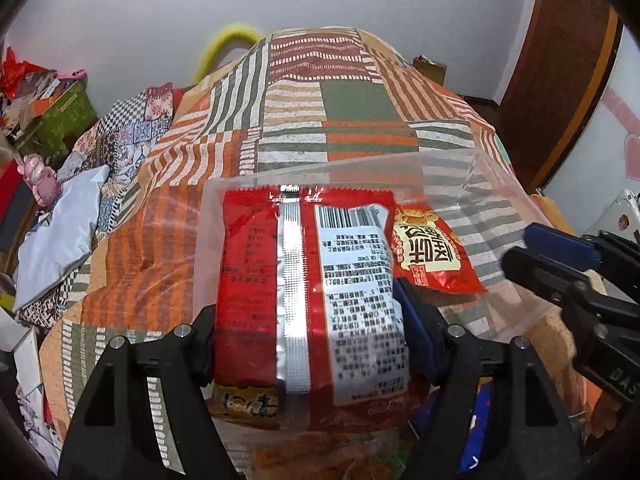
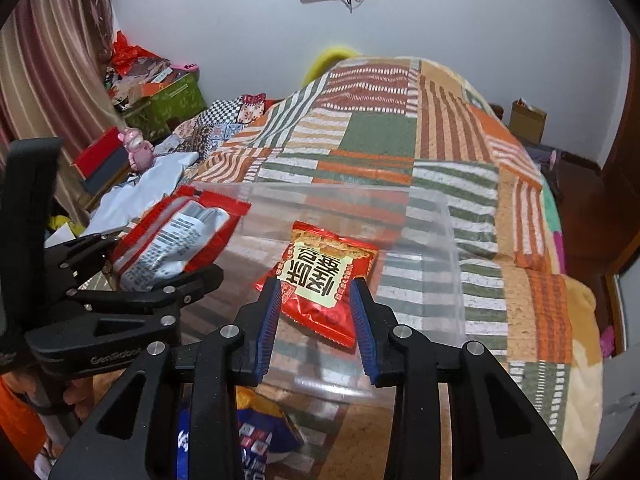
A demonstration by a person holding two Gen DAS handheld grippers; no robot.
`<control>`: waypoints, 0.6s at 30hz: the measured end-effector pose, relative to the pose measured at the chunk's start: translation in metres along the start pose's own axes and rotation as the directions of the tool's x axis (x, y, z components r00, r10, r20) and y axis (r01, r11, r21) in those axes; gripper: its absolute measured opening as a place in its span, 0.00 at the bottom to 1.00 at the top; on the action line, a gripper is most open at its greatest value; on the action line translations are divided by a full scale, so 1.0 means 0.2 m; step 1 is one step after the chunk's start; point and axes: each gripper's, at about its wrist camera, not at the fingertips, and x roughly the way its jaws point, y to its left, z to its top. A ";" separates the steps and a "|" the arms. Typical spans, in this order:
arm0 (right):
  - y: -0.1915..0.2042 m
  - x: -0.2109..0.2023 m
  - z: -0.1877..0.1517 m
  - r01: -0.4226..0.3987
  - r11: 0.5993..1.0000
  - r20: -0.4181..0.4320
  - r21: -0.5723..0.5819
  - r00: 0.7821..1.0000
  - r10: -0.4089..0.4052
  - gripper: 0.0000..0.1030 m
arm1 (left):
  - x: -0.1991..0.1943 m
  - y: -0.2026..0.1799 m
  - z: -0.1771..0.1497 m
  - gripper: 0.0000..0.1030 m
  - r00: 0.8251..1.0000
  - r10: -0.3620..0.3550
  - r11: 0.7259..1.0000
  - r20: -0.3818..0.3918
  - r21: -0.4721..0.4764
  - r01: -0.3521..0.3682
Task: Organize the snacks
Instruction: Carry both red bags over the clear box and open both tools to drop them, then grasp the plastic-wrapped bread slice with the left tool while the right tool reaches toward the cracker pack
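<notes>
Downward both tongs (image 1: 310,344) (image 2: 316,316), packets clamped.

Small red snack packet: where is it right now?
In the right wrist view the small red snack packet sits centre, pinched in the right gripper, over the clear plastic bin.

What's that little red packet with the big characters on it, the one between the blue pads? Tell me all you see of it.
The small red snack packet is glossy, crinkled foil with a cream label bearing large dark characters, and sealed edges. It lies inside the clear plastic bin on the patchwork bedspread. The right gripper is shut on its near end, blue pads pressing both sides. A larger red packet sits beside it.
</notes>
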 end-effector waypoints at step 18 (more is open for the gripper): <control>0.05 -0.54 -0.19 0.059 0.998 0.151 -0.022 0.987 -0.055 0.66 | -0.51 0.05 -0.25 0.83 0.994 0.010 1.000 0.107 -0.001 -0.010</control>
